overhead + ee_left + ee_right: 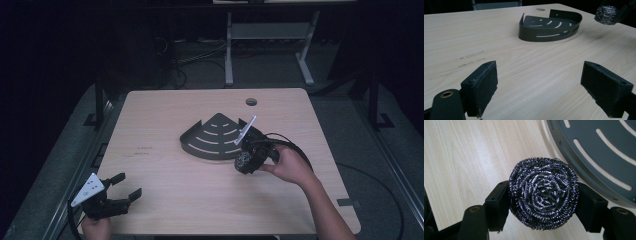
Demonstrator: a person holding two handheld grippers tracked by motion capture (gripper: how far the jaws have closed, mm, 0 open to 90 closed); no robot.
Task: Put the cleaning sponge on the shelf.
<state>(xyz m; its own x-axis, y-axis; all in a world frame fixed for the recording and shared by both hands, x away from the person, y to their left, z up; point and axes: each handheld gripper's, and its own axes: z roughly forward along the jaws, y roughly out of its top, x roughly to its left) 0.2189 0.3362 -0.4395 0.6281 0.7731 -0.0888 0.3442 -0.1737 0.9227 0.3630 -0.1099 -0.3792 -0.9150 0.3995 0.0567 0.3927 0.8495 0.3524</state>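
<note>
High view: on the pale wooden tabletop (200, 185), a dark quarter-round slotted metal tray (212, 137) sits near the middle. The right gripper (246, 162), just beside the tray's right end, grips a round steel-wool scourer (244, 161). The left gripper (125, 189) rests near the front left corner, jaws wide.

Left gripper view: jaws spread wide with bare tabletop between them; the tray (549, 27) lies toward the far edge, the scourer (606, 14) above the table at upper right.

Right gripper view: both jaws press the scourer (543, 192), held beside the tray's curved rim (584, 170).

place: looks like a lab or test room
evidence: bare wood-top table (165, 200), cables on the floor (200, 57), metal stand frame (270, 35) behind, dark all around
</note>
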